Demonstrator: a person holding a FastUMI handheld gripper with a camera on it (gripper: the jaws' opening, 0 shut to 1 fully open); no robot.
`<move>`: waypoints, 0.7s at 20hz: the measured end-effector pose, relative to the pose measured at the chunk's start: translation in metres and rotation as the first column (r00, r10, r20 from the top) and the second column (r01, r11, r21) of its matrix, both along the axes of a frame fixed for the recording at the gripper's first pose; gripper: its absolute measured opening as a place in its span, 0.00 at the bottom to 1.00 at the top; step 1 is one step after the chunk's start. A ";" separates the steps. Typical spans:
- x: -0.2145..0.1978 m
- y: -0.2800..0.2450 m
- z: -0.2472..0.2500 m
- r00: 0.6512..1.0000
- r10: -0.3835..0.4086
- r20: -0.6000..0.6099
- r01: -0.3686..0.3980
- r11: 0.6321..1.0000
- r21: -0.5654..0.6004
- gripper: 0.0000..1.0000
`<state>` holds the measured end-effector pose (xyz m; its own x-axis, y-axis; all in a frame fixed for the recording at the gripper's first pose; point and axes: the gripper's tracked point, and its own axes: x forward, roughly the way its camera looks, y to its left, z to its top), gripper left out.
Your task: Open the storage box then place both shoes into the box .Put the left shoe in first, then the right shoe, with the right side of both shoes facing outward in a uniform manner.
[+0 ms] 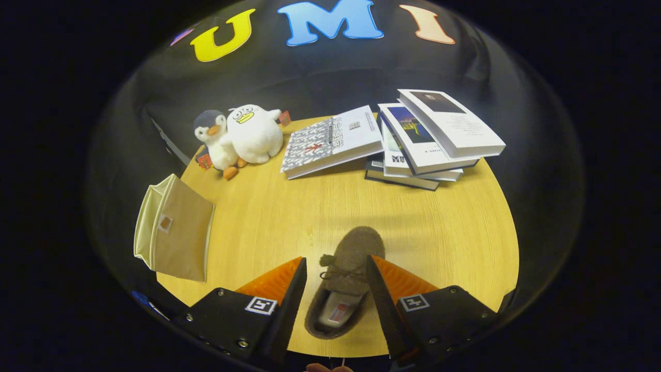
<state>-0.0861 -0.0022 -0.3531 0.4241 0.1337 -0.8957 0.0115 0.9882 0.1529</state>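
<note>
So the brown shoe (347, 274) is lying flat on the wooden table (439, 232), right in the gap between the two fingers of the gripper (336, 268). Toe points away from the gripper, heel opening toward it, and you can see a little bow on top and a label inside. The fingers are spread fairly wide, one on each side of the shoe. The right one looks to be up against the shoe's edge or overlapping it, the left one has a sliver of table showing between it and the shoe, so it isn't clamped on it.

Using the shoe as the landmark: the beige storage box (173, 235) sits well off to its left, lid looks closed. Beyond the shoe, at the far side of the table, is a single patterned book (330, 140), with a stack of books (431, 139) to the far right of it. Far left beyond the shoe are two plush penguins (240, 137) side by side, touching.
</note>
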 end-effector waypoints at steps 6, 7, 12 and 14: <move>-0.037 -0.020 -0.037 0.996 -0.033 -0.088 0.034 0.999 0.010 0.72; -0.042 -0.021 -0.042 0.995 -0.031 -0.099 0.032 0.999 0.010 0.72; -0.056 -0.032 -0.074 0.986 -0.035 -0.164 0.033 0.999 -0.013 0.71; -0.053 -0.037 -0.084 0.983 -0.048 -0.176 0.045 0.999 -0.021 0.71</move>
<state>-0.1392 -0.0387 -0.4373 0.2649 0.1014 -0.9589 0.0831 0.9884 0.1274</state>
